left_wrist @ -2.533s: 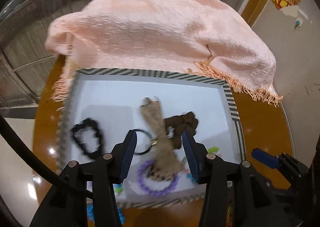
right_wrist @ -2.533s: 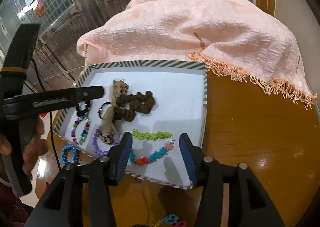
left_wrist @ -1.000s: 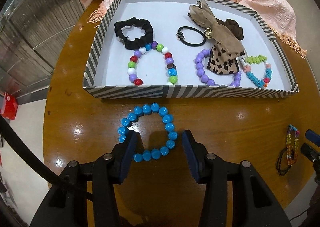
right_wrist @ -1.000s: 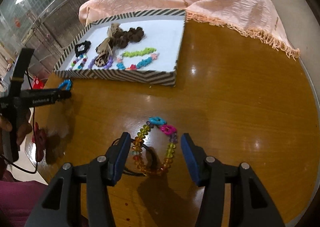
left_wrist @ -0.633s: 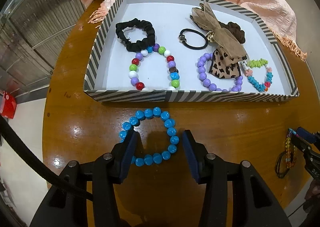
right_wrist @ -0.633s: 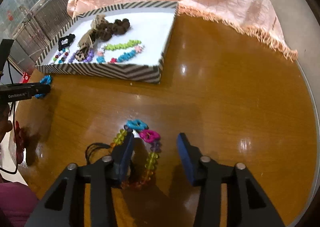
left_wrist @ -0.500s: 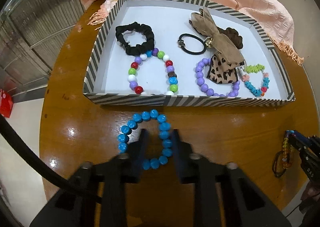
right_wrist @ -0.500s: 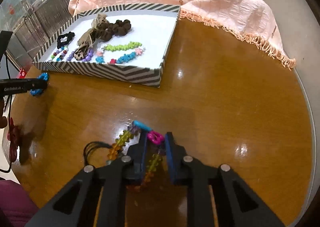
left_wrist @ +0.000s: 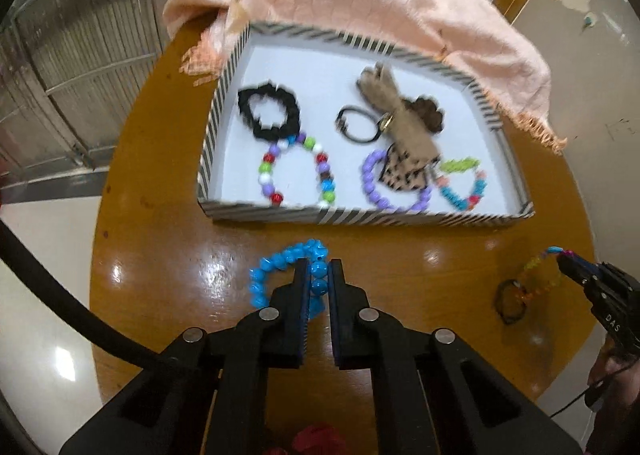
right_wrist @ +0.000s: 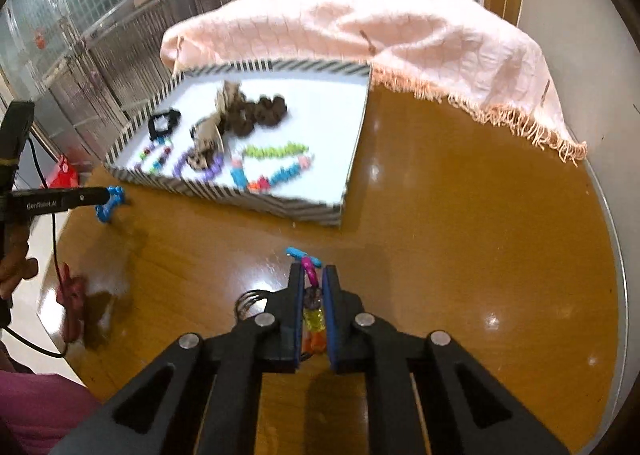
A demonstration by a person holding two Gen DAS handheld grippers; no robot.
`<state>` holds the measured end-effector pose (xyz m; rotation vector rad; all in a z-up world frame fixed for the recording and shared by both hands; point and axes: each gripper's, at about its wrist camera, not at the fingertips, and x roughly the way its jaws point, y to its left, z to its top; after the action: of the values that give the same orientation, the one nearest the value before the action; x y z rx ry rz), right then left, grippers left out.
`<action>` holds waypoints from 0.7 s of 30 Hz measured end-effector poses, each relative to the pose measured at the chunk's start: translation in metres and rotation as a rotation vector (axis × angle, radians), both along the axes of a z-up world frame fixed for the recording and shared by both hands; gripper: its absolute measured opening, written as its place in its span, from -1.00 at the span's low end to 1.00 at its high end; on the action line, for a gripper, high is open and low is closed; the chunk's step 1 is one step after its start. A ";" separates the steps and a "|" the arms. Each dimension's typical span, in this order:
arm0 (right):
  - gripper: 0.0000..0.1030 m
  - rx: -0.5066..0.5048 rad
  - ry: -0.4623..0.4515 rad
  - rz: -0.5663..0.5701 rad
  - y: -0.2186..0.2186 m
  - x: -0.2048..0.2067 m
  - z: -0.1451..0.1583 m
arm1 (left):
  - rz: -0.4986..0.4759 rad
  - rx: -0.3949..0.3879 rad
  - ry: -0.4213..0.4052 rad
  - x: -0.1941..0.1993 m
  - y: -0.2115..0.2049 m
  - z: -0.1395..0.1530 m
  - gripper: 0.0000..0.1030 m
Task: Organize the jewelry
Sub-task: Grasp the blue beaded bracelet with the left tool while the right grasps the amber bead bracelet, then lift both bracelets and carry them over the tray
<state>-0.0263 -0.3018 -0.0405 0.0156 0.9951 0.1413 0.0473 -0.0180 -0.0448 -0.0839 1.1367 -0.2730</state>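
Jewelry is gripped on both sides: the left gripper [left_wrist: 318, 275] has its fingers clamped on the blue bead bracelet [left_wrist: 280, 267], the right gripper [right_wrist: 312, 283] pinches the multicolour charm bracelet [right_wrist: 308, 271], both just short of the striped tray [left_wrist: 360, 217] ahead. Only a few beads are caught, so either loop could slip out or snag the tray wall over the tabletop [right_wrist: 460, 235]. "GenRobot.AI" reads on the left tool; "DAS" on the right.

Motion-blurred, we note: tray [left_wrist: 400, 217] contents. Red item [left_wrist: 316, 441] at frame bottom, cut off, unidentifiable to us.
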 end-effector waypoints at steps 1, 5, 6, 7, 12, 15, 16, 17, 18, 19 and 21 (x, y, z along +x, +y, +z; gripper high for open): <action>-0.83 0.013 -0.005 -0.001 -0.001 0.000 0.004 | -0.001 -0.010 -0.014 -0.001 0.000 0.006 -1.00; -0.83 0.022 -0.045 0.005 0.002 0.000 0.023 | -0.006 -0.030 -0.048 0.002 -0.005 0.024 -1.00; -0.83 0.024 -0.053 0.006 0.003 0.001 0.026 | -0.007 -0.032 -0.058 0.001 -0.006 0.027 -1.00; -0.83 0.028 -0.062 0.007 0.003 0.001 0.030 | -0.007 -0.034 -0.068 0.002 -0.006 0.032 -1.00; -0.83 0.052 -0.099 0.012 0.006 0.006 0.048 | 0.001 -0.032 -0.105 0.008 -0.009 0.047 -1.00; -0.83 0.053 -0.110 0.018 0.008 0.011 0.055 | 0.011 -0.017 -0.124 0.012 -0.010 0.053 -1.00; -0.83 0.052 -0.114 0.024 0.009 0.014 0.057 | 0.013 -0.011 -0.131 0.014 -0.011 0.056 -1.00; -0.83 0.050 -0.119 0.030 0.010 0.016 0.059 | 0.015 -0.008 -0.135 0.015 -0.011 0.057 -1.00; -0.83 0.048 -0.123 0.035 0.012 0.019 0.061 | 0.018 -0.007 -0.139 0.017 -0.011 0.059 -1.00; -0.83 0.047 -0.127 0.040 0.014 0.021 0.063 | 0.020 -0.004 -0.145 0.019 -0.011 0.060 -1.00; -0.83 0.042 -0.137 0.048 0.016 0.027 0.066 | 0.026 0.004 -0.158 0.022 -0.012 0.063 -1.00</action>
<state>0.0010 -0.2855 0.0258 0.0197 0.8558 0.2047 0.0698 -0.0304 0.0184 -0.0722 0.9784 -0.2493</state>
